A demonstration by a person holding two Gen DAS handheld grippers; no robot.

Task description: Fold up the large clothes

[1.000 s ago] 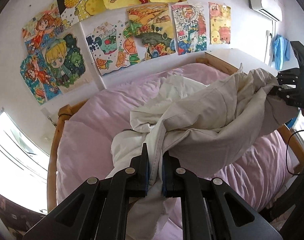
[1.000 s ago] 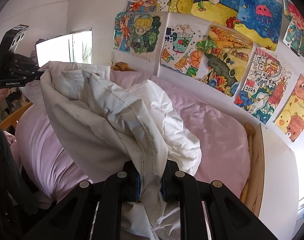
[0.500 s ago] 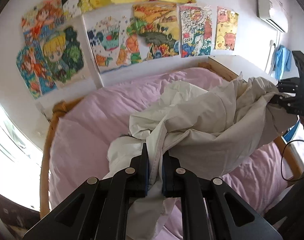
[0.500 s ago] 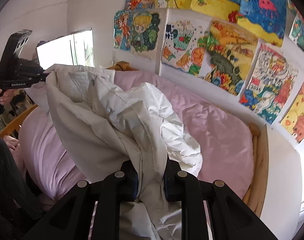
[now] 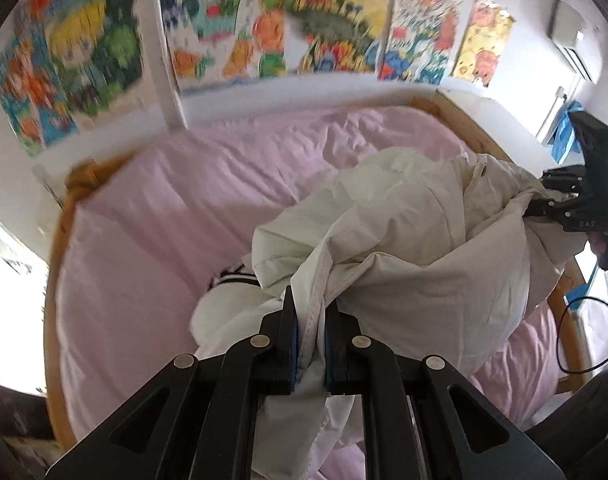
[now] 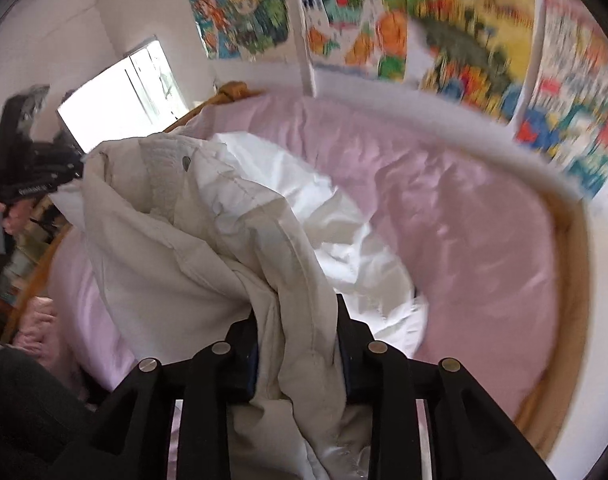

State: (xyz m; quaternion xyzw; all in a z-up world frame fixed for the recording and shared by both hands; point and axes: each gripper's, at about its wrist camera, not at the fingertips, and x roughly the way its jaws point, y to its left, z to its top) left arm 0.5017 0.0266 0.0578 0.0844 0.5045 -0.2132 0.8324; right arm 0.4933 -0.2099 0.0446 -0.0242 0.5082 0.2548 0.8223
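- Compared with half a second ago, both cameras have tipped down toward the bed [image 5: 151, 240], so the drawings [image 5: 336, 20] on the wall have slid up to the top of each picture and gone blurry.
- The cream jacket [image 5: 416, 248] hangs bunched between the two grippers as before, though more of its white lining now spills onto the pink sheet [image 6: 464, 216].
- The left gripper [image 5: 310, 344] is pinching a fold of the jacket's edge between its blue pads, just as it was a second ago.
- The right gripper [image 6: 297, 344] is likewise clamped on a thick twist of the cloth, its grip unchanged.
- Only the left camera shows a striped black-and-white cuff [image 5: 233, 278] peeking out beneath the heap, plus the air conditioner [image 5: 572, 40] and a black cable [image 5: 584, 336] off to the right.
- Only the right camera shows the bright window [image 6: 119, 92] and a metal snap [image 6: 186, 163] beside a quilted white panel.
- The jacket is crumpled and lifted at both ends, its middle sagging onto the bed, cream outside and white inside.
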